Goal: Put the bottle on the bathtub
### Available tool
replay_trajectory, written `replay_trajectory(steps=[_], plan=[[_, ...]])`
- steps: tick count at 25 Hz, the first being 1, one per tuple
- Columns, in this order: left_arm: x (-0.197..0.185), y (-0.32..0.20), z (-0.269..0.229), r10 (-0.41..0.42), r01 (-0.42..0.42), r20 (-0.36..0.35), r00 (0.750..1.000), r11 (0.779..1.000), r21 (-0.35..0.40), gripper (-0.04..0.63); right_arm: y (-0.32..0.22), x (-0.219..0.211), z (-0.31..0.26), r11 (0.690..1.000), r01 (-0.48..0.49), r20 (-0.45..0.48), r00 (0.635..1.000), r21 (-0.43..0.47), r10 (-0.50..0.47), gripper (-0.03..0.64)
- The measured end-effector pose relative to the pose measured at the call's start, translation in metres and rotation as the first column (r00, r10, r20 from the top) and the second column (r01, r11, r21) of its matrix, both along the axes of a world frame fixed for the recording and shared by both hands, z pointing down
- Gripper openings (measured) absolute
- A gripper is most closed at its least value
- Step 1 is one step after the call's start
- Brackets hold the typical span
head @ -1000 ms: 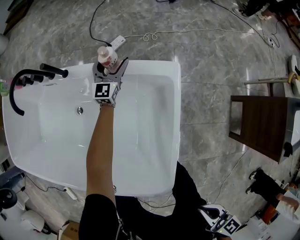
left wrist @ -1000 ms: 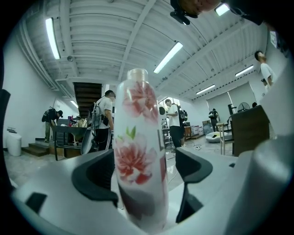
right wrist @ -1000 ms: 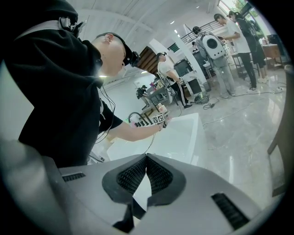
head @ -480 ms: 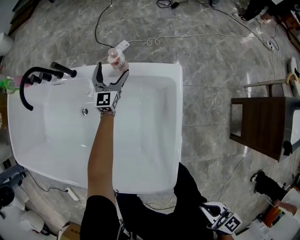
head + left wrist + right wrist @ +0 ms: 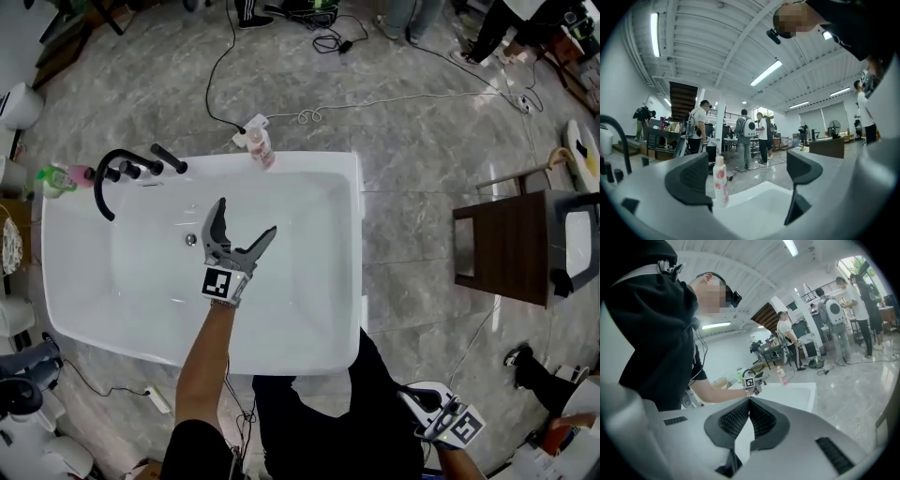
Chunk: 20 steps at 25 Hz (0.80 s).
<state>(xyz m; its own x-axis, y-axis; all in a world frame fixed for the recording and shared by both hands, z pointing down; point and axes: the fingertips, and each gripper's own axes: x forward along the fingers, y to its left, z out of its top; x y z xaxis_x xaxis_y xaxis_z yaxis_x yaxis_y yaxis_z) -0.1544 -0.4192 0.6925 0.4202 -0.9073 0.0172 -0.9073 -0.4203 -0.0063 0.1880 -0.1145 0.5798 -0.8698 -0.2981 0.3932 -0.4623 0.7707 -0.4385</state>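
A white bottle with pink print (image 5: 260, 145) stands upright on the far rim of the white bathtub (image 5: 342, 187); it also shows in the left gripper view as the bottle (image 5: 720, 182) beyond the jaws. My left gripper (image 5: 246, 222) hovers over the tub's basin, well short of the bottle, open and empty. The same left gripper (image 5: 750, 171) shows its jaws spread wide with nothing between them. My right gripper (image 5: 424, 427) hangs low at the bottom right beside the person's body. Its pads (image 5: 761, 417) meet with nothing held.
A black faucet (image 5: 117, 167) with handles sits on the tub's left far rim, a green-capped bottle (image 5: 58, 177) beside it. A power strip and cables (image 5: 253, 122) lie on the marble floor behind. A dark wooden cabinet (image 5: 506, 246) stands right. Several people stand in the background.
The left gripper has drawn back from the bottle toward me, over the basin, open. The bottle stays standing on the tub's rim. The head view has shifted.
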Motion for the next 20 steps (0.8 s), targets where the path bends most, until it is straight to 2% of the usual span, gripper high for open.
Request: replay_trajectory(steps=[3,6,8,11,13,17,20], plan=[[0.005,0.051,-0.067,0.048,-0.048,-0.024,0.999,0.999,0.000,0.506,0.002,-0.021,-0.040,0.998,0.013,0.013,1.000,0.069,-0.014,0.012],[0.005,0.098,-0.137,0.092,-0.092,-0.004,0.996,0.996,0.000,0.505,0.003,-0.045,-0.083,0.989,0.027,0.022,0.999,0.144,-0.031,0.012],[0.003,0.125,-0.182,0.117,-0.117,0.012,0.993,0.993,0.013,0.505,-0.002,-0.059,-0.112,0.979,0.029,0.036,0.999,0.203,-0.037,0.012],[0.006,0.166,-0.244,0.130,-0.130,0.000,0.992,0.990,0.047,0.503,-0.010,-0.071,-0.151,0.955,0.043,0.050,0.997,0.292,-0.060,0.011],[0.010,0.195,-0.277,0.133,-0.132,-0.007,0.991,0.990,0.054,0.503,-0.016,-0.079,-0.178,0.938,0.049,0.069,0.995,0.343,-0.078,0.011],[0.020,0.247,-0.324,0.138,-0.139,0.045,0.989,0.990,0.032,0.503,-0.029,-0.093,-0.232,0.901,0.035,0.128,0.987,0.432,-0.100,0.011],[0.023,0.282,-0.358,0.119,-0.119,0.015,0.993,0.992,0.045,0.503,-0.032,-0.101,-0.260,0.874,0.036,0.144,0.982,0.485,-0.120,0.011]])
